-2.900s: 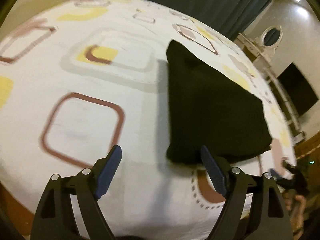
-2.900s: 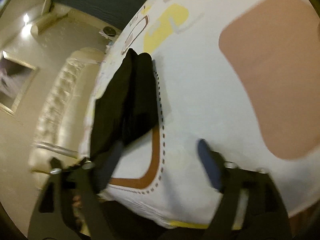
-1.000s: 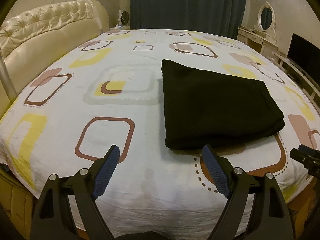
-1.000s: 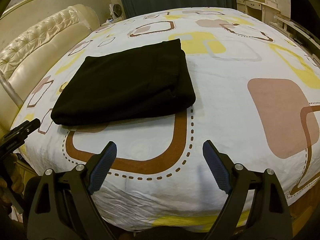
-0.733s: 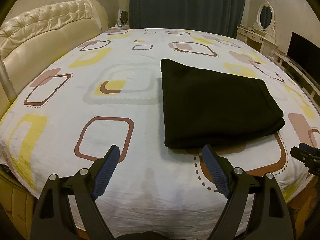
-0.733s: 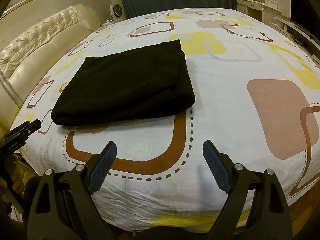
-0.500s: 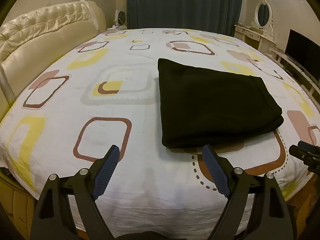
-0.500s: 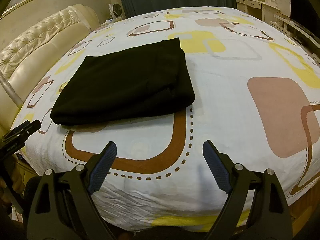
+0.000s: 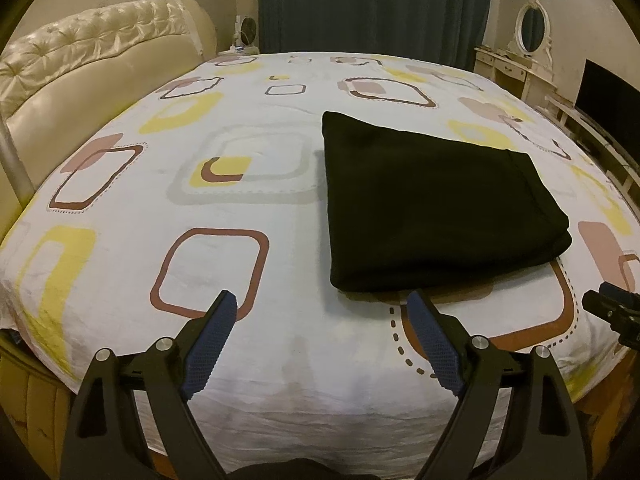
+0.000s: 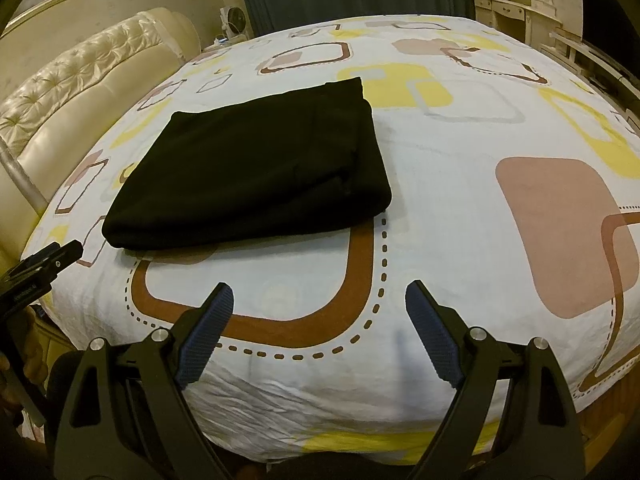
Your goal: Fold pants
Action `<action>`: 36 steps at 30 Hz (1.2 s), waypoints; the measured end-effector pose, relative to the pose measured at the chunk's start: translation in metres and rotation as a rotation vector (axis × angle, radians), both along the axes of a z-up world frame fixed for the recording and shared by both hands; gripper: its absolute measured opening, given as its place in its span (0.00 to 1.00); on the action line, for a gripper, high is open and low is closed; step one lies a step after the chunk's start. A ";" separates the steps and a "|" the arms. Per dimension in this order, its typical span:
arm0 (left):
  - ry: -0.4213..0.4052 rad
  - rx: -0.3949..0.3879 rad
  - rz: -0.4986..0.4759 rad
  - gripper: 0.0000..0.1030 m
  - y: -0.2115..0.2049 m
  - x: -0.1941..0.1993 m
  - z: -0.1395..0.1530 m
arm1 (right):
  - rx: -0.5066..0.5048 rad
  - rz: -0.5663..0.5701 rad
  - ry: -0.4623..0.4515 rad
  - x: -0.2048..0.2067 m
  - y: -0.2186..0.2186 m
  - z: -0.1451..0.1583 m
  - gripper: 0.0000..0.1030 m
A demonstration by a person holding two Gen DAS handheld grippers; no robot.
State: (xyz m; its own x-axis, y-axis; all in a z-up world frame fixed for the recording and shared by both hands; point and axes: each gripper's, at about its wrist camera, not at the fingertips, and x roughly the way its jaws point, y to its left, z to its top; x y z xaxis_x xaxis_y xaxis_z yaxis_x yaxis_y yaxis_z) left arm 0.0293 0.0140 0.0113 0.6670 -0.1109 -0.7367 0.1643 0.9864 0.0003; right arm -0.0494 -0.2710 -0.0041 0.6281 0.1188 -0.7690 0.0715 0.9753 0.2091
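Note:
Black pants (image 9: 432, 208) lie folded into a flat rectangle on the patterned bedsheet (image 9: 224, 216). They also show in the right wrist view (image 10: 256, 176). My left gripper (image 9: 320, 320) is open and empty, held back from the pants near the bed's front edge. My right gripper (image 10: 318, 316) is open and empty, also short of the pants near the front edge. The right gripper's tip shows at the right edge of the left wrist view (image 9: 612, 312); the left gripper's tip shows at the left edge of the right wrist view (image 10: 40, 268).
A cream tufted headboard (image 9: 80, 80) curves along the left. Dark curtains (image 9: 372, 8) hang behind the bed. A white dresser with an oval mirror (image 9: 528, 48) and a dark screen (image 9: 608, 108) stand at the right.
Both grippers have drawn back and levelled out from close, tilted positions over the pants. In the last second the views have barely shifted; the pants lie still.

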 end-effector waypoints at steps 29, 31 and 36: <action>-0.001 0.061 -0.008 0.84 -0.011 -0.001 0.000 | -0.011 0.028 0.003 -0.001 0.009 -0.001 0.85; -0.001 0.067 -0.013 0.84 -0.012 -0.001 0.000 | -0.010 0.030 0.006 -0.001 0.009 -0.001 0.85; -0.005 -0.107 -0.049 0.84 -0.004 0.002 0.020 | -0.002 0.036 0.001 -0.002 0.009 -0.002 0.85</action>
